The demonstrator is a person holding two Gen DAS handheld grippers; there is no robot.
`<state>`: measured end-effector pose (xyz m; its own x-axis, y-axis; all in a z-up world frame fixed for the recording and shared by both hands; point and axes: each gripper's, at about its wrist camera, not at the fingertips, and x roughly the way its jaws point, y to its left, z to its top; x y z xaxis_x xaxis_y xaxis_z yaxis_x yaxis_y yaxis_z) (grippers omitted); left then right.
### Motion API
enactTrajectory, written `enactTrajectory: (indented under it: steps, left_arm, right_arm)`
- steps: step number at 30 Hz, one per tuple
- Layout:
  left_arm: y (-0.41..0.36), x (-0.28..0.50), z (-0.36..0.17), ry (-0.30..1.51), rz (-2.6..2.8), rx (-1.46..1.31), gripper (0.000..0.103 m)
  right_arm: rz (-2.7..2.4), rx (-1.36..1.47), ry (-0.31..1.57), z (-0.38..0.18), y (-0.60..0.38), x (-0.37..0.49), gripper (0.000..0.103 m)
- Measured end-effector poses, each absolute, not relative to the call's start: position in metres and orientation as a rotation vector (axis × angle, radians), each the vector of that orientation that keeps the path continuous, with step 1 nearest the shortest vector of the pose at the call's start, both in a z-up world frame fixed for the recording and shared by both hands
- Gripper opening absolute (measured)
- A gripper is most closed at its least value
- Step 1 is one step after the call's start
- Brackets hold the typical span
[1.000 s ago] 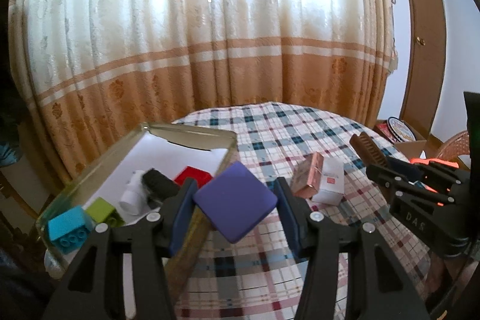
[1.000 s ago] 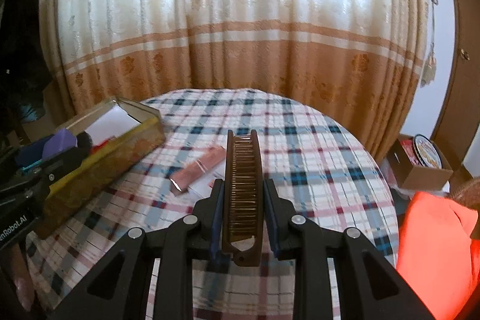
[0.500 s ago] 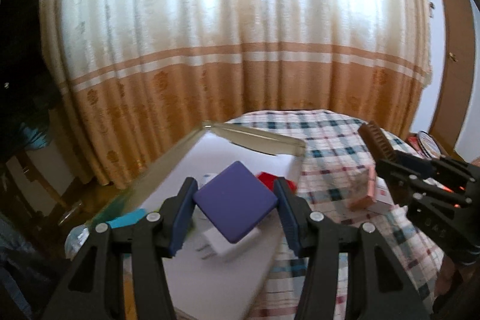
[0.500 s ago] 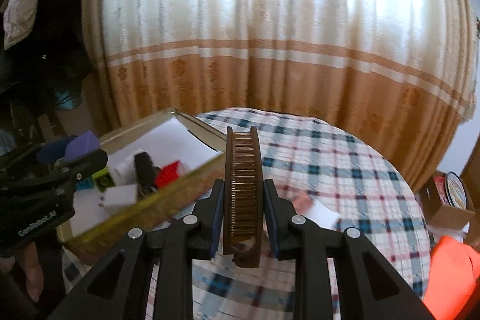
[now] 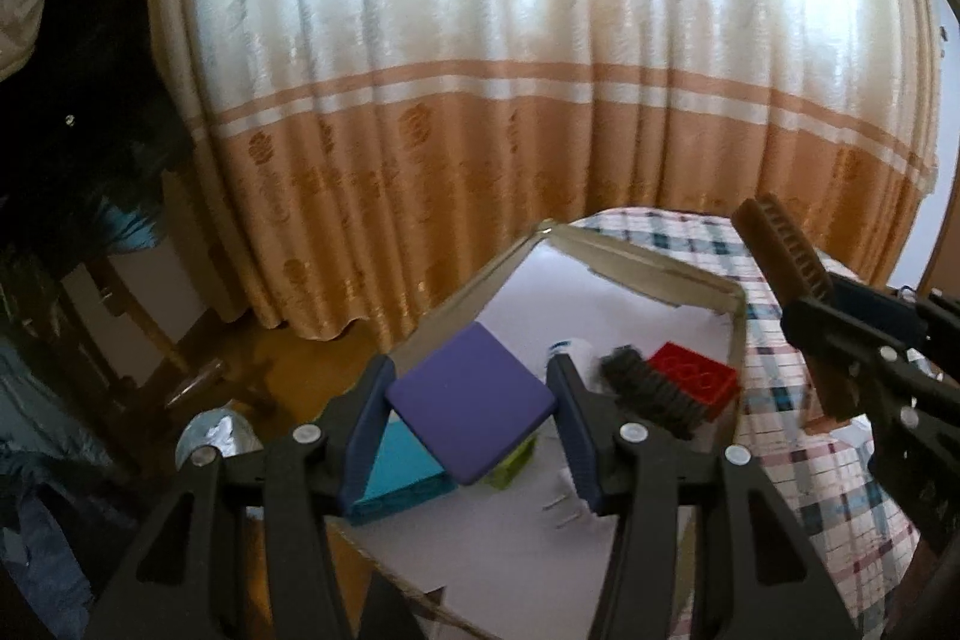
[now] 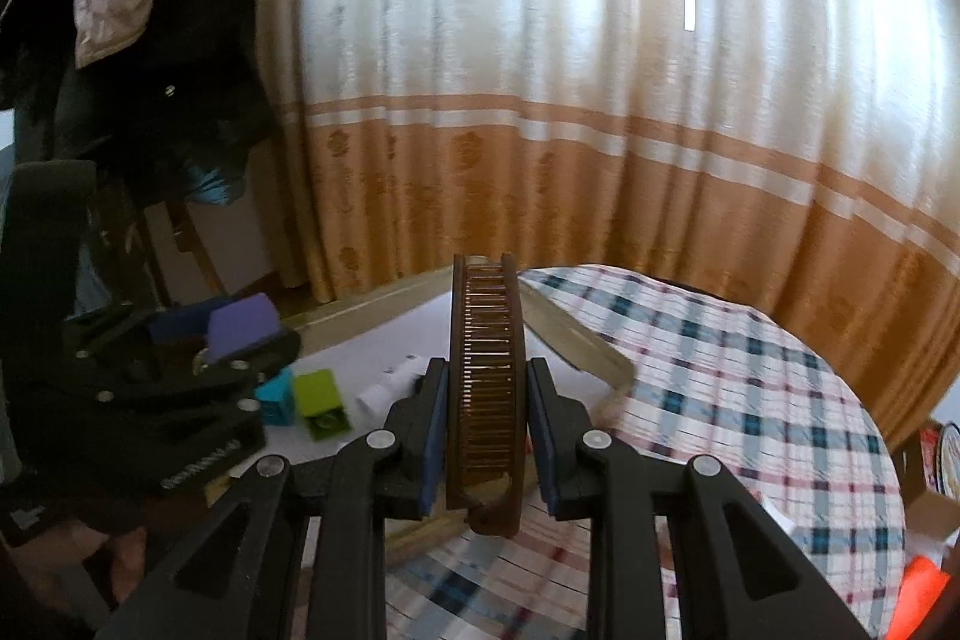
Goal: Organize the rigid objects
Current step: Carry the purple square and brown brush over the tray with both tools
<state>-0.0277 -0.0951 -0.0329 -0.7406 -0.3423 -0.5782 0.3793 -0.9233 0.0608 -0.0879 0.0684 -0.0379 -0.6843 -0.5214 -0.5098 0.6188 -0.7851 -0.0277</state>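
My left gripper is shut on a flat purple square block, held over the near left part of an open box with a white floor. In the box lie a blue brick, a green brick, a red brick, a black brush-like piece and a white plug. My right gripper is shut on a brown comb, held upright over the box's near rim. The same comb shows at the right of the left wrist view.
The box sits at the left edge of a round table with a checked cloth. A long cream and orange curtain hangs behind. Dark clothes and a chair stand at the left. A cardboard carton is on the floor at the right.
Both grippers have swung left, from over the checked cloth to over the open box, each keeping its object. The small pink and white packet on the cloth has left both views.
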Motion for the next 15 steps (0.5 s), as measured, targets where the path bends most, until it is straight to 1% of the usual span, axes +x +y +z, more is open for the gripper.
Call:
enactTrajectory:
  steps: [8, 15]
  left_arm:
    - [-0.106, -0.028, -0.040, 0.105, -2.572, 0.886, 0.053]
    - [-0.113, -0.033, -0.047, 0.122, -2.544, 0.925, 0.053]
  right_arm:
    - [-2.323, 0.681, 0.310, -0.049, 0.036, -0.083, 0.028]
    - [-2.293, 0.725, 0.336, -0.062, 0.026, -0.084, 0.028]
